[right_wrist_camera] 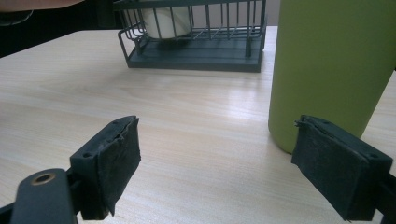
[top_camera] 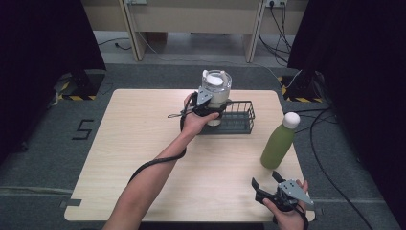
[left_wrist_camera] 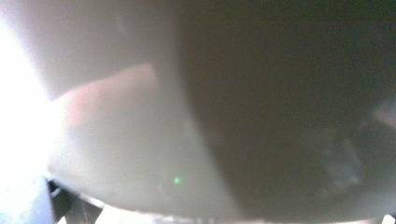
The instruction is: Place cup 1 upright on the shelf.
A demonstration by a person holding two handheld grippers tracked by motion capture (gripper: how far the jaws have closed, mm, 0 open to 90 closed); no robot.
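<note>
Black left gripper [top_camera: 207,106], far centre: clamped on a clear cylindrical jar with white contents [top_camera: 215,91], held at the left end of a dark wire basket [top_camera: 242,117]. Matte green bottle with white cap [top_camera: 279,142], right, upright on pale wooden table [top_camera: 143,153]. Right gripper [top_camera: 268,184], near right: jaws apart, empty, near the bottle.

1. My forearms are bare; I see no sleeves.
2. Left gripper [top_camera: 214,106]: black body, grey three-cornered plate, thick black cable trailing back.
3. Right gripper [top_camera: 266,180]: black, same grey plate; worn dark pads [right_wrist_camera: 122,154], brass-ringed hole.
</note>
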